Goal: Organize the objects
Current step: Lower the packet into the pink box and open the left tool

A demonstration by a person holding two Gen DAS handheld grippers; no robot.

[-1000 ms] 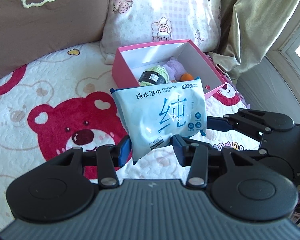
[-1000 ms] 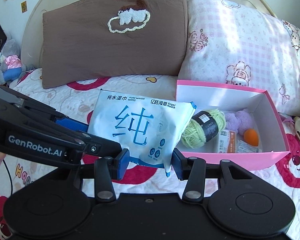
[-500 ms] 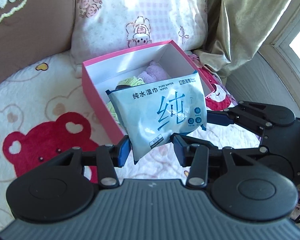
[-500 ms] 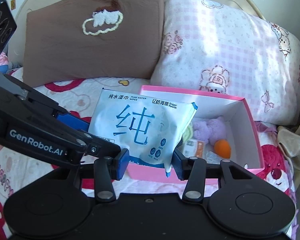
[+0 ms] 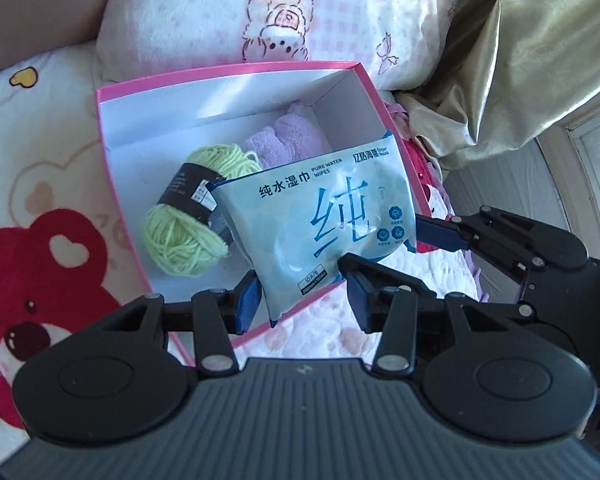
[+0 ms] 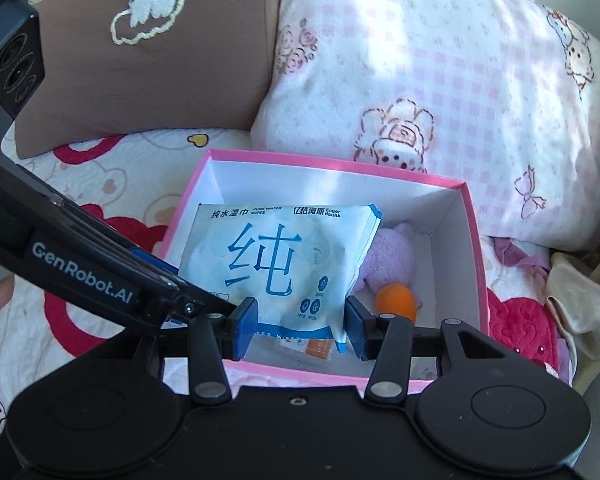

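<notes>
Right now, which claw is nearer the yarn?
Left. The left claw grips the wipes just beside the yarn; the right claw holds the wipes on the far side.

Bed (image 5: 52,128): quilted white cover printed with red bears, spreading under and to both sides of the fingers.
Pink box (image 6: 474,248): open, sitting on the cover just beyond the fingers.
Brown pillow (image 6: 180,72): beyond the fingers, to the left.
Pink checked pillow (image 6: 440,80): right behind the box.
</notes>
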